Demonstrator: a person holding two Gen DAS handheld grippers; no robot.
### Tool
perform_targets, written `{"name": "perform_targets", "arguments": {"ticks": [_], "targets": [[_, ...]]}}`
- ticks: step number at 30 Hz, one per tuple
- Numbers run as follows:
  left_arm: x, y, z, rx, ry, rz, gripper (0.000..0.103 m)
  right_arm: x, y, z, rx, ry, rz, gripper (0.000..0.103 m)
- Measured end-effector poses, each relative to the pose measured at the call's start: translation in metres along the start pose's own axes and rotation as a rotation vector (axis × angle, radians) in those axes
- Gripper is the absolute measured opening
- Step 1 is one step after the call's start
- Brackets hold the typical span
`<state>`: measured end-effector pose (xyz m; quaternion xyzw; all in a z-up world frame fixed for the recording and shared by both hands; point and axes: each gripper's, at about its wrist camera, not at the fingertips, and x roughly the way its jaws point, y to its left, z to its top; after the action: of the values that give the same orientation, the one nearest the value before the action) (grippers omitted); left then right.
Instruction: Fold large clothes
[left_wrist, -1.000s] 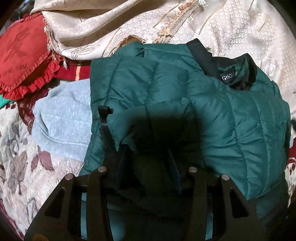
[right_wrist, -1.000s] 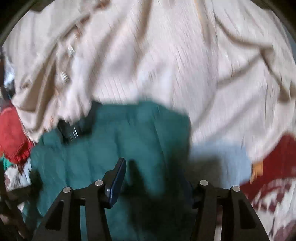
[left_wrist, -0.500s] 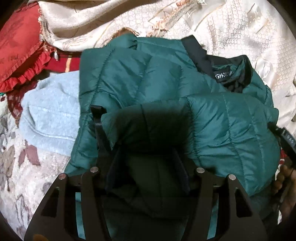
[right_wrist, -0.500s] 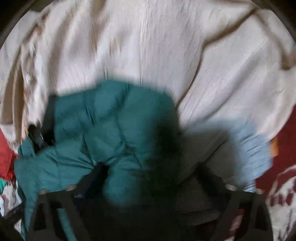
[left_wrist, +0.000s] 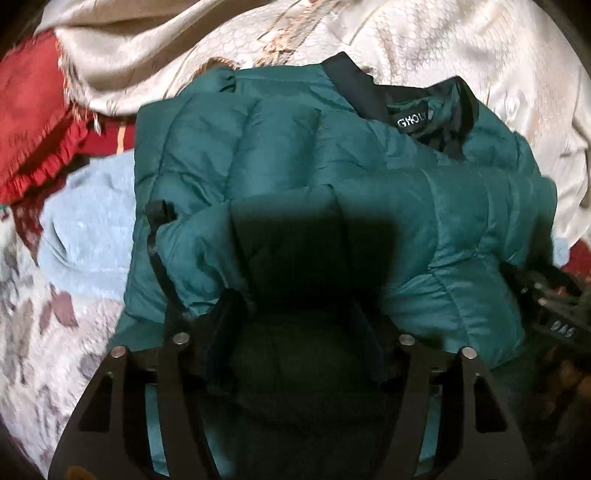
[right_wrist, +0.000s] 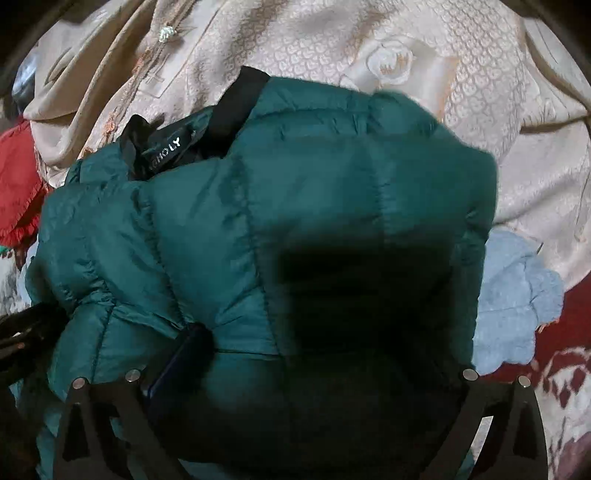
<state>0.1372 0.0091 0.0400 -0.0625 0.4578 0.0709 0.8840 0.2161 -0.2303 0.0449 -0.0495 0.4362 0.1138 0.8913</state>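
green jacket (left_wrist: 303, 177) fills centre, blue garment (left_wrist: 85, 229) crowding left, cream fabric (left_wrist: 461, 48) behind

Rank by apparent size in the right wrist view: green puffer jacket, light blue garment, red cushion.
1. Green puffer jacket, by far the largest, though nearest the camera.
2. Light blue garment.
3. Red cushion.
Both smaller ones are partly hidden, so their order is unsure.

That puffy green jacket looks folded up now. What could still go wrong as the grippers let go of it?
1. The green jacket is puffy; with both grippers' jaws opening, the folded sleeve may spring back open.
2. The left gripper has jacket fabric between its fingers, so pulling away might drag the fold apart.
3. The bundle lies partly on a light blue garment, an uneven base, so it could slump sideways.
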Motion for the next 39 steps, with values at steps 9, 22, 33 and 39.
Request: {"name": "perform_targets", "arguments": {"ticks": [9,22,33,39], "targets": [[0.010,-0.001,0.009,0.003,0.009,-0.015,0.082,-0.007,0.002,-0.013,-0.009,-0.033,-0.007,0.103],[-0.046,0.002,-0.003,-0.024,-0.115,0.010,0.082,-0.051,0.044,-0.010,-0.070,-0.069,-0.016,0.103],[-0.015,0.025,-0.007,-0.109,-0.001,0.012,0.084,-0.037,0.054,-0.016,-0.068,0.003,-0.038,0.103],[-0.019,0.042,0.019,-0.188,-0.055,0.017,0.084,-0.037,0.057,0.016,-0.052,-0.127,-0.051,0.103]]}}
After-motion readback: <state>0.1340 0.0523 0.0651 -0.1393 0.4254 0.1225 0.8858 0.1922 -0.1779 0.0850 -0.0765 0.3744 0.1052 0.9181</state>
